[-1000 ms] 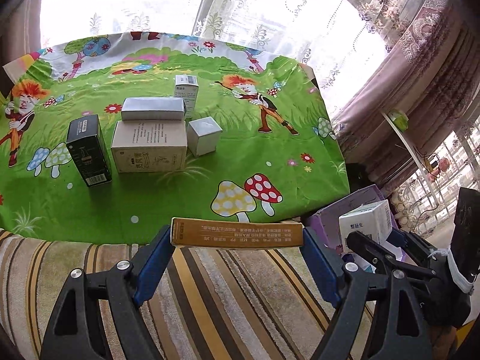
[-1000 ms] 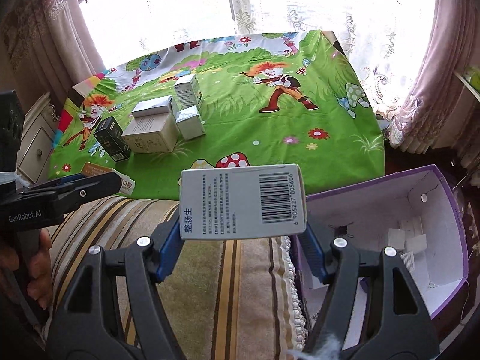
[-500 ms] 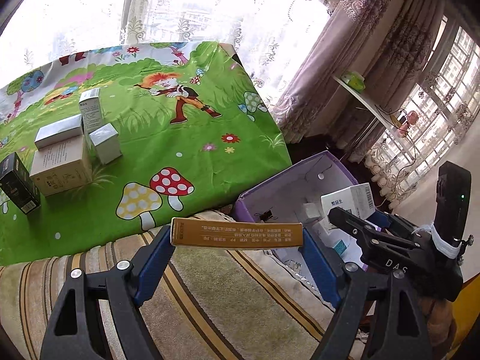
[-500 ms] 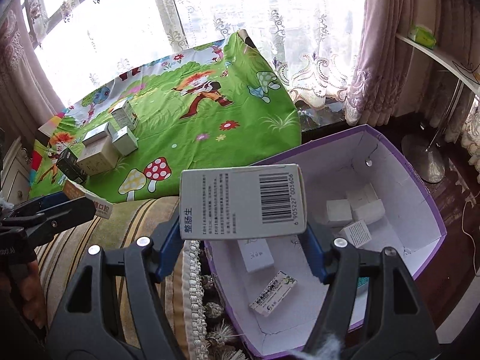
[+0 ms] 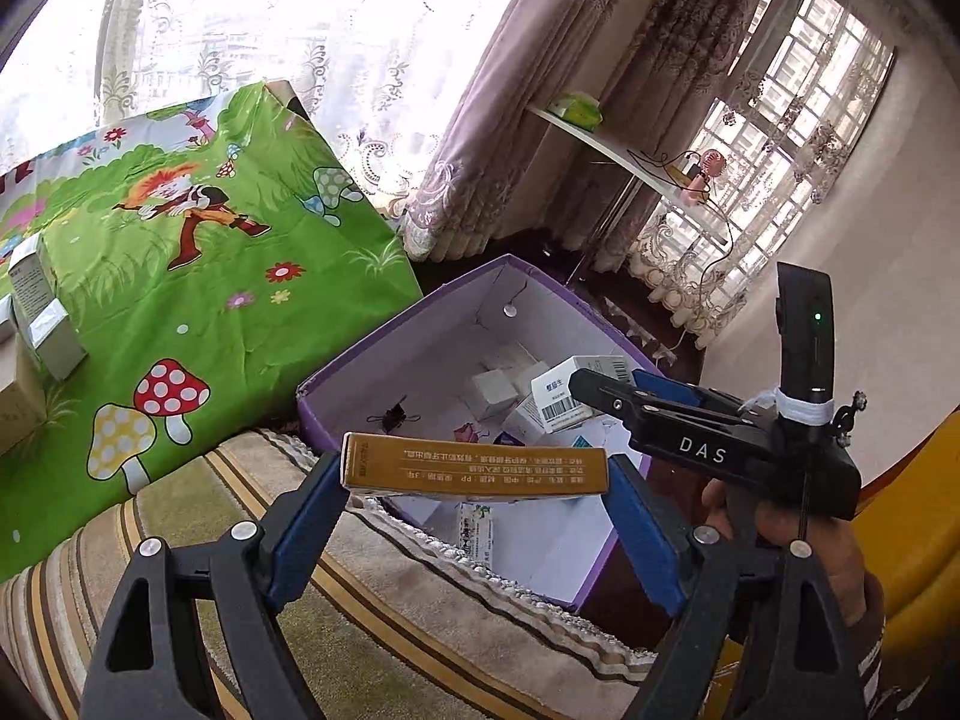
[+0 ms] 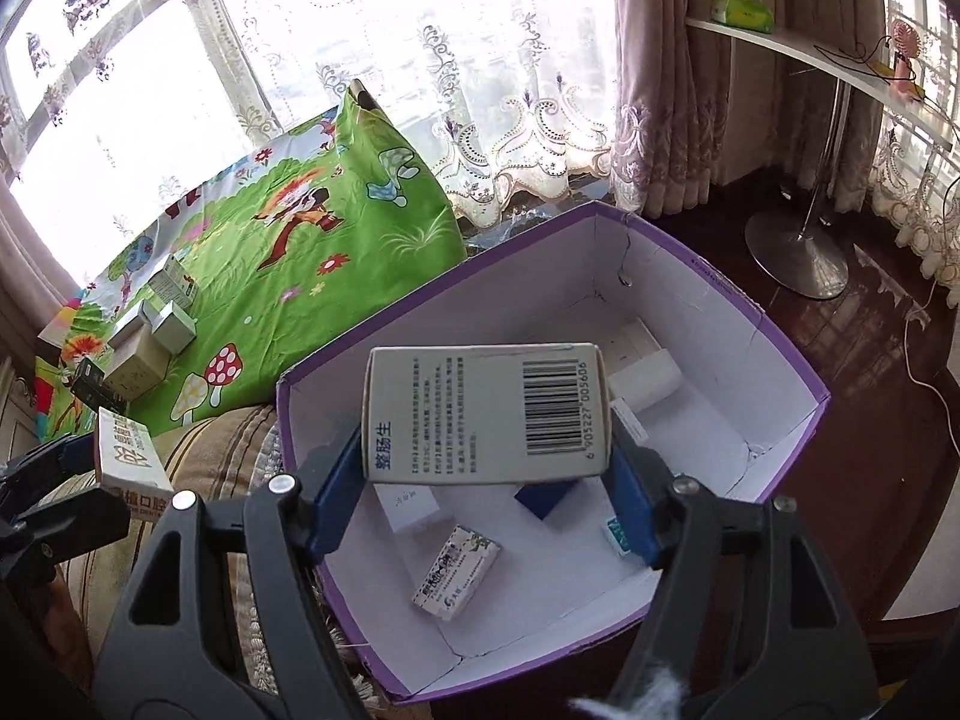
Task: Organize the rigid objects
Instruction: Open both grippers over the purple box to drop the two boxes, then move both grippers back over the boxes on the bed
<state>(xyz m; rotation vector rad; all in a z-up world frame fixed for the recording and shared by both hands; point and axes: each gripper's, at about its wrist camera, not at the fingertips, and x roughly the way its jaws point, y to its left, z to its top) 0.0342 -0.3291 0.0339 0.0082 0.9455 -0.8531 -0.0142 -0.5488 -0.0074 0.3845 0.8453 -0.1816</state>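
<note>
My left gripper (image 5: 474, 474) is shut on a flat yellow box (image 5: 474, 467), held over the near rim of the purple storage box (image 5: 414, 324). My right gripper (image 6: 487, 420) is shut on a white medicine box with a barcode (image 6: 487, 414), held above the inside of the purple storage box (image 6: 786, 354). The right gripper and its white box (image 5: 564, 396) also show in the left wrist view, over the purple box. Several small boxes lie on the purple box's floor, among them a green-printed one (image 6: 457, 573).
A table with a green cartoon cloth (image 6: 336, 222) stands to the left and carries several boxes (image 6: 138, 360). A striped sofa cushion (image 5: 372, 618) lies under the left gripper. A floor lamp base (image 6: 795, 246) and a white shelf (image 6: 798, 54) stand at right.
Both grippers have swung right from the table side to the purple box, carrying their boxes. The right gripper now hangs over the box's inside, lower than before.
</note>
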